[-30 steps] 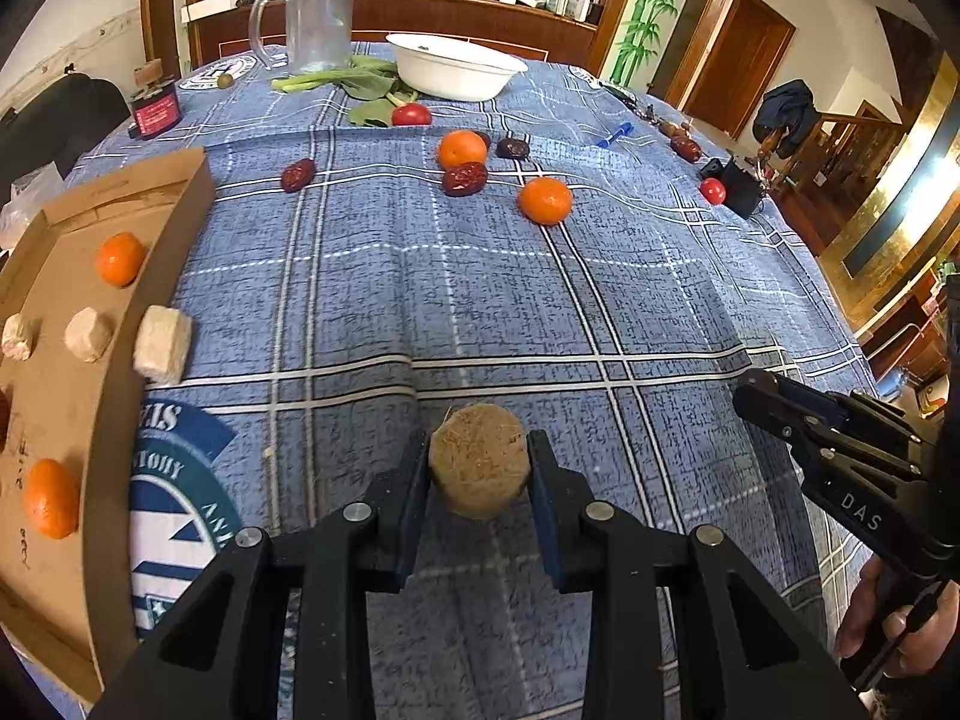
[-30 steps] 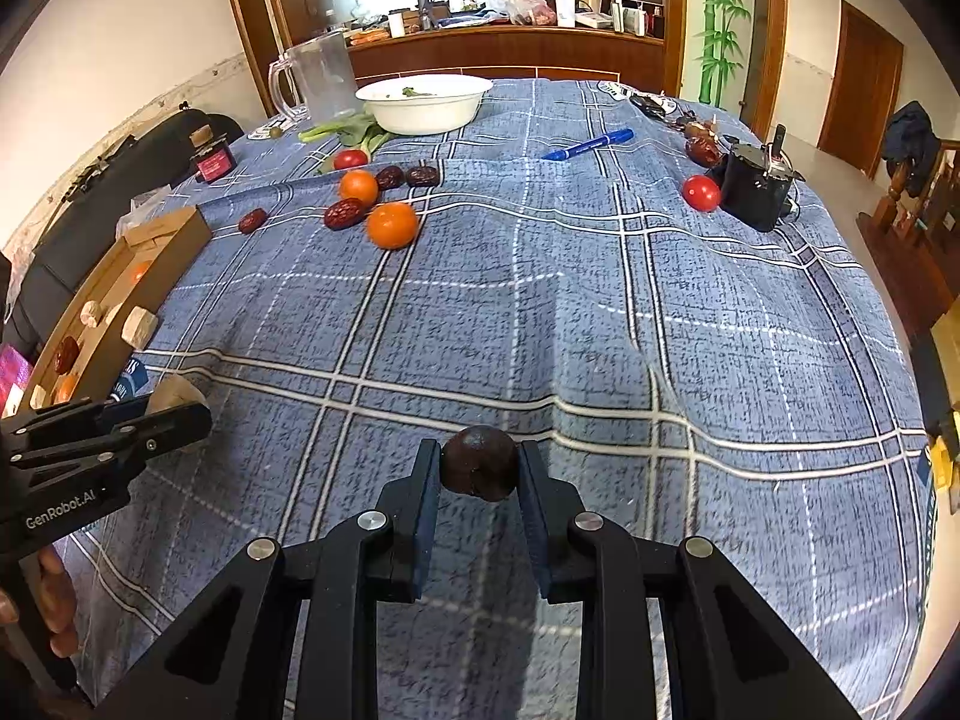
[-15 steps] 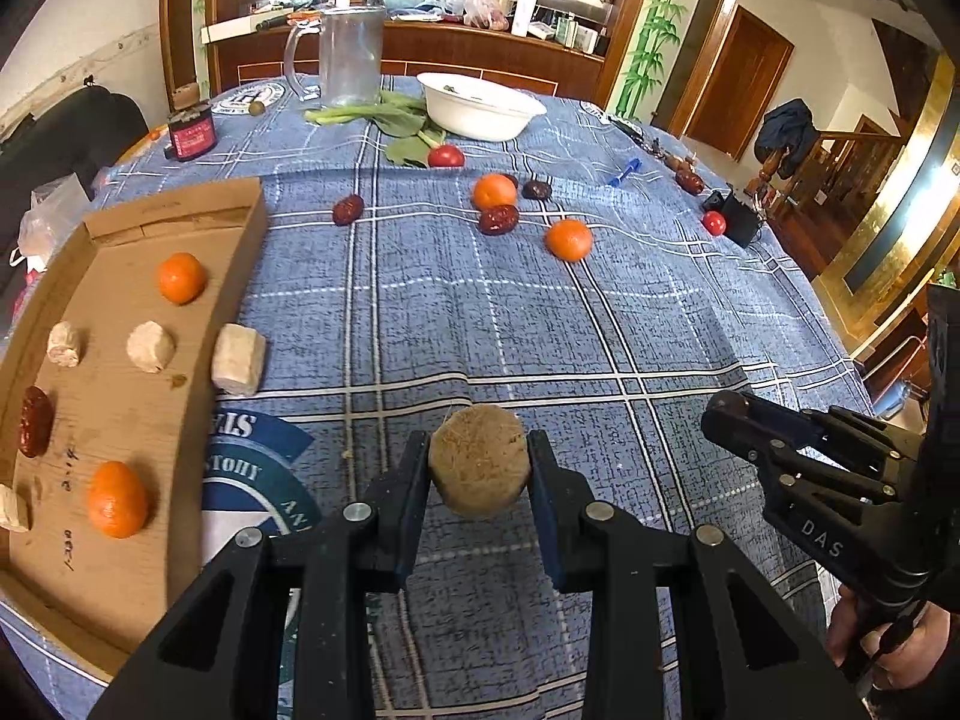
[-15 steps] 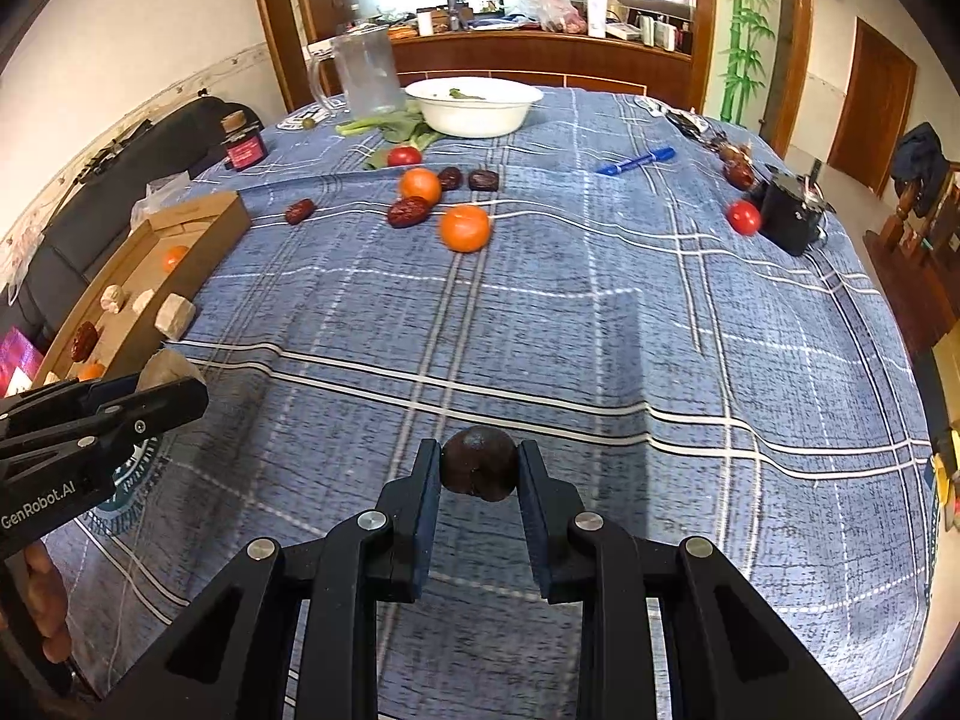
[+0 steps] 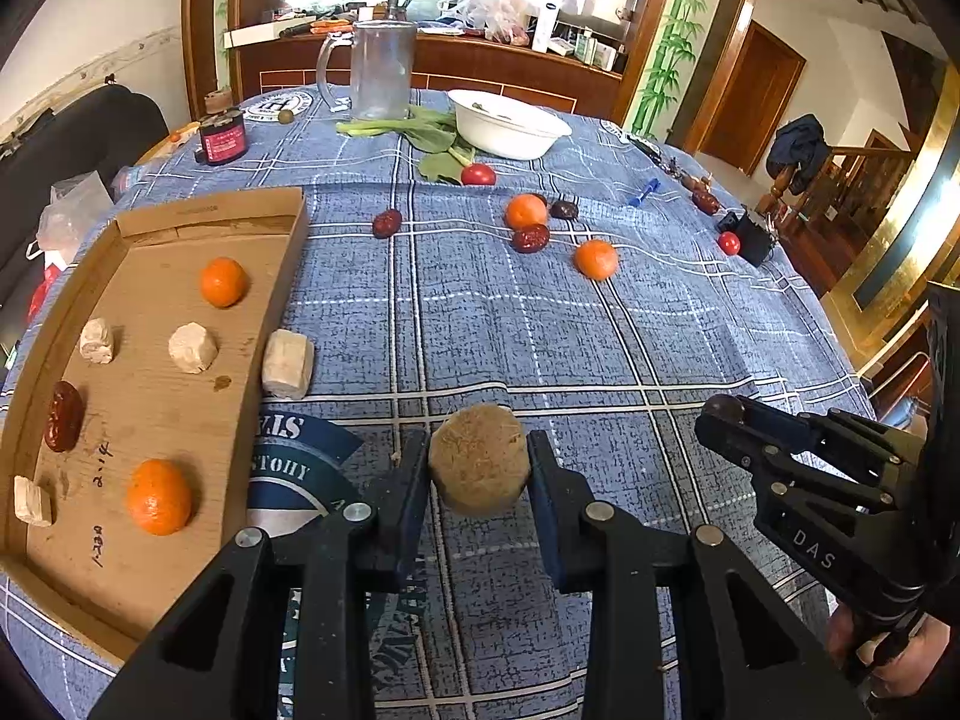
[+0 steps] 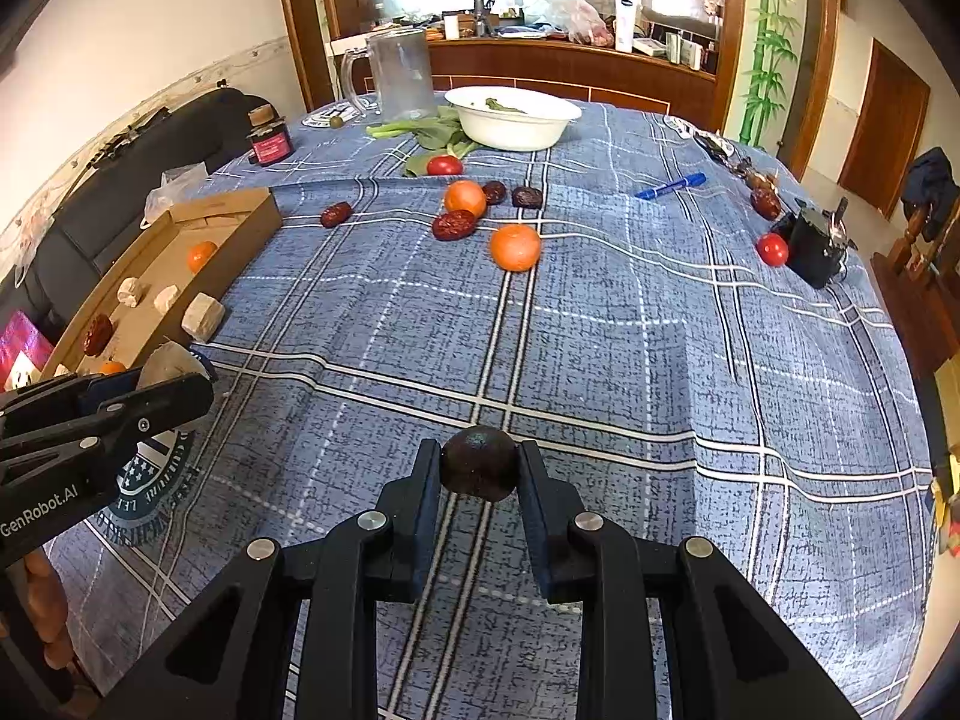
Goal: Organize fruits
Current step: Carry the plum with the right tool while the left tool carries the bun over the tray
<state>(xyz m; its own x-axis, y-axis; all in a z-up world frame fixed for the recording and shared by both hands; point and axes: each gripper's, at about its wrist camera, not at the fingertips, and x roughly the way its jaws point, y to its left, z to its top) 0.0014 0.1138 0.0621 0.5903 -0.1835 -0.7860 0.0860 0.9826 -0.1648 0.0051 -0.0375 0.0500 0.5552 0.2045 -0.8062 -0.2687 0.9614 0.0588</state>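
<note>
My left gripper point(image 5: 479, 461) is shut on a tan round chunk point(image 5: 479, 457), held above the blue plaid cloth just right of the cardboard tray point(image 5: 282, 276). In the tray lie two oranges point(image 5: 222, 281), a red date point(image 5: 63, 415) and pale chunks point(image 5: 192, 348); another pale chunk point(image 5: 288, 363) rests outside its right wall. My right gripper point(image 6: 479, 463) is shut on a dark round fruit point(image 6: 479, 462). It appears at the right of the left wrist view point(image 5: 720, 414). Loose on the cloth farther off are oranges point(image 6: 515, 247), dates point(image 6: 454, 225) and tomatoes point(image 6: 772, 249).
At the table's far end stand a white bowl point(image 6: 512, 117), a glass jug point(image 6: 399, 73), green leaves point(image 6: 429, 135) and a small dark jar point(image 6: 271, 143). A blue pen point(image 6: 670, 186) and a black object point(image 6: 813, 249) lie at the right. A person's hand point(image 5: 888, 648) grips the right tool.
Both grippers have drawn back and risen a little with their loads. More of the cardboard tray has come into view on the left. Both grips are unchanged.
</note>
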